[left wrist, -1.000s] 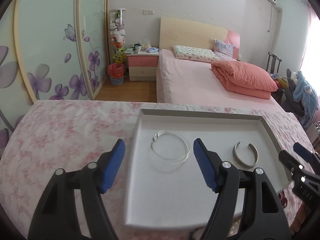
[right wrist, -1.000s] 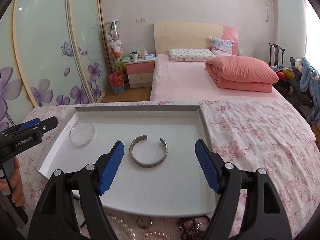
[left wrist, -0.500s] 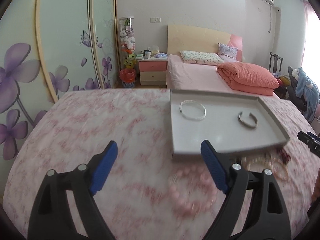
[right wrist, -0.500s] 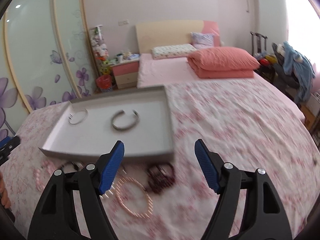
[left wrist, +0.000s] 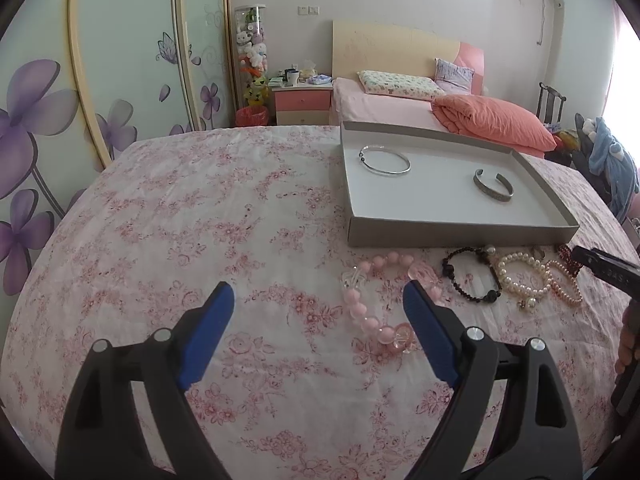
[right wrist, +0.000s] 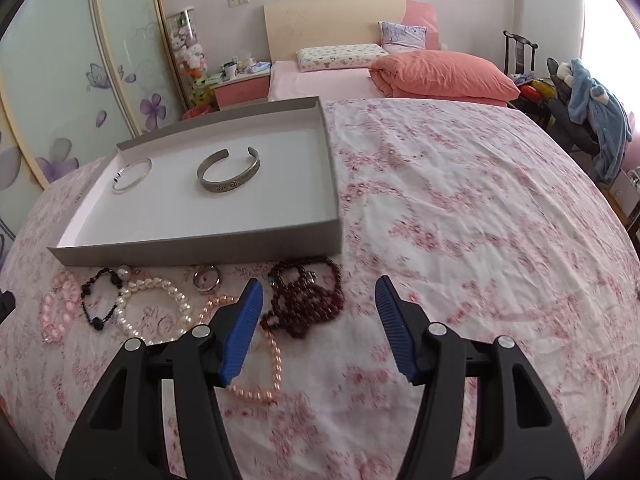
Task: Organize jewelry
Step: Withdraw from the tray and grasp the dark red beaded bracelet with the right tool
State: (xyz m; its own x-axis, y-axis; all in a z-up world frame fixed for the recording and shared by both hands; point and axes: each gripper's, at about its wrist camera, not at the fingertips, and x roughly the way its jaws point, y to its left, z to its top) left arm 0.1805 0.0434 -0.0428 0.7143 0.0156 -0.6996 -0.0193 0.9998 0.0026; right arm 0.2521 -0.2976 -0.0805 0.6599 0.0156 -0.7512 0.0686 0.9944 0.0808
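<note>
The tray [right wrist: 336, 236] lay in the upper left of the right wrist view, on the floral cloth [right wrist: 460, 208], and held two pieces: a wide cuff [right wrist: 229, 174] near its centre and a thin bangle [right wrist: 132, 175] toward its far left corner, well apart from each other. The task was judged partly complete, since most pieces remained on the cloth just in front of the tray's near wall. From left to right in that view, these were pink beads [right wrist: 54, 312], a black bracelet [right wrist: 100, 300], white pearls [right wrist: 154, 308], a ring [right wrist: 207, 279], a pink pearl strand [right wrist: 256, 360] and dark red beads [right wrist: 308, 296]. The right gripper [right wrist: 318, 320] was empty at a medium opening, its jaws having just been closing; the dark red beads lay just beyond and left of the gap, untouched. The left gripper [left wrist: 318, 322] stood wide and empty, with the pink beads beside its right finger.
</note>
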